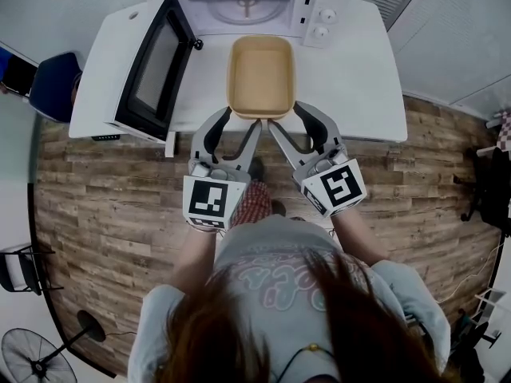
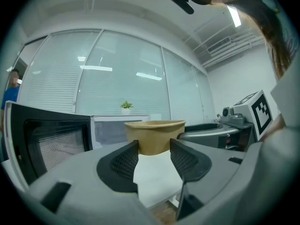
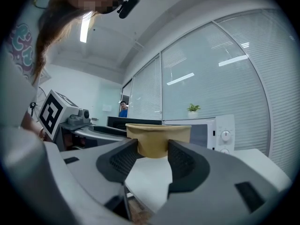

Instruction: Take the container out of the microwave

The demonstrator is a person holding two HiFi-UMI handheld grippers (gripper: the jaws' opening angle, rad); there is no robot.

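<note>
**Both grippers spread at the near end of the emptied-out container**

The left gripper [image 2: 154, 146] has its jaws spread wide and pinches nothing. In its own view the tan container shows past the two pads, broader than the gap between them, with bare white table under it. The right gripper [image 3: 153, 144] reads the same way: its jaws stand apart and the container sits just beyond their tips, not between the pads.

From the head view the two grippers lie side by side and angle slightly inward. The left one points at the near-left corner of the container [image 1: 260, 76] and the right one at its near-right corner. Their tips come up to the near rim, but I cannot tell whether any of them touches it.

The container lies straight ahead of both grippers, on the far side. Neither gripper is clearly nearer to it. Its longer side appears to run near to far, so the grippers face a short end.

The container stands on the white table [image 1: 359, 70], just in front of the microwave [image 1: 319, 18] and wholly outside the cavity. Nothing is in it, and only its plain tan floor shows.

The microwave door [image 1: 156, 62] hangs open to the left. Inside the cavity only the turntable [image 1: 246, 5] is visible. Judged from where things lie, the container is already out.
</note>
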